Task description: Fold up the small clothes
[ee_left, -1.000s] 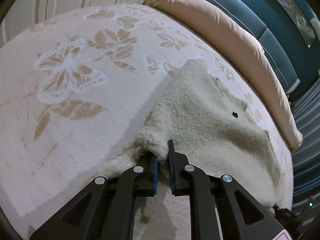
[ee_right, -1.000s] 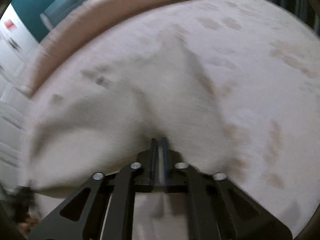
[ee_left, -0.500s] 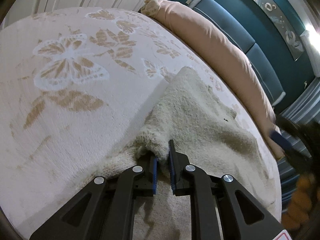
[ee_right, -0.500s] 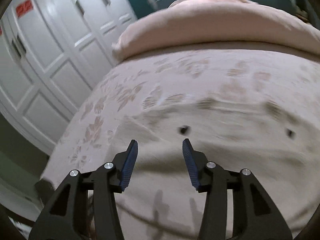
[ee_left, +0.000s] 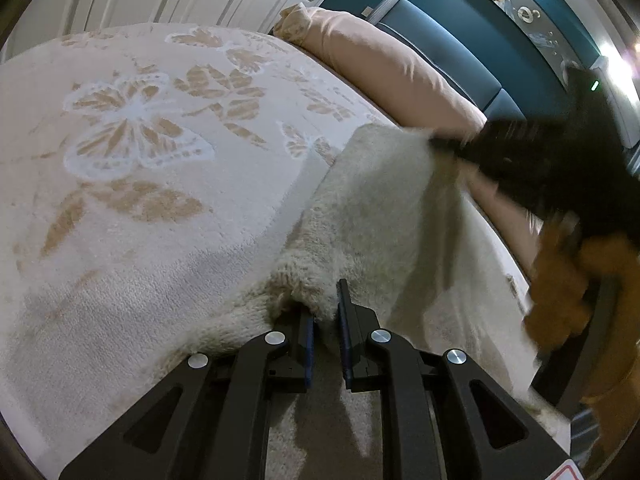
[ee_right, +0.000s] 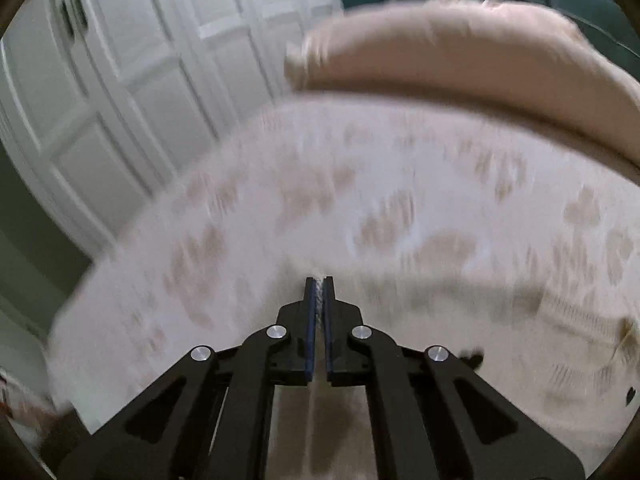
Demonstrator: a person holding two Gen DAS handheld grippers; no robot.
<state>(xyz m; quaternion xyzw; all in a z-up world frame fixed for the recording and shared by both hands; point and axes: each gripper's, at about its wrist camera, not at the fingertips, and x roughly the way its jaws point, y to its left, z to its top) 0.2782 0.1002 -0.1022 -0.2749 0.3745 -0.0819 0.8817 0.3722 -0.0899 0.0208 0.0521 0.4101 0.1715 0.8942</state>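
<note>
A broad cream bedspread [ee_left: 132,216] with tan butterflies and leaves woven into it covers the bed, and a long peach bolster pillow [ee_left: 384,76] runs along its far edge against a teal padded headboard [ee_left: 448,48]. White panelled wardrobe doors [ee_right: 120,80] stand beyond the bed's side.

On the bedspread lies the small fluffy cream garment [ee_left: 376,208], spread from the near edge up toward the pillow. Its near hem sits bunched right at the left gripper [ee_left: 325,312], whose blue-padded fingers [ee_left: 308,334] stand close together and pinch a tuft of the fleece between them. The cloth rises from that pinch and slopes away to its far corner, where the right gripper [ee_right: 319,300] has hold of it; from the left camera that tool shows only as a dark blur [ee_left: 532,156] at the garment's upper edge, with a person's hand in an orange-brown glove or sleeve [ee_left: 560,280] below it. In the right wrist view the jaws have just been closing: the two fingers are pressed nearly flat together, with a thin strip of cream knit caught between the pads. The rest of the garment spreads out beneath and to the right of that gripper, with a small dark button [ee_right: 472,356] showing on it, though the view is smeared by motion.

A corner of a red-and-white sticker [ee_left: 560,474] shows on the left gripper's body; nothing on it can be read. No containers are in sight.
</note>
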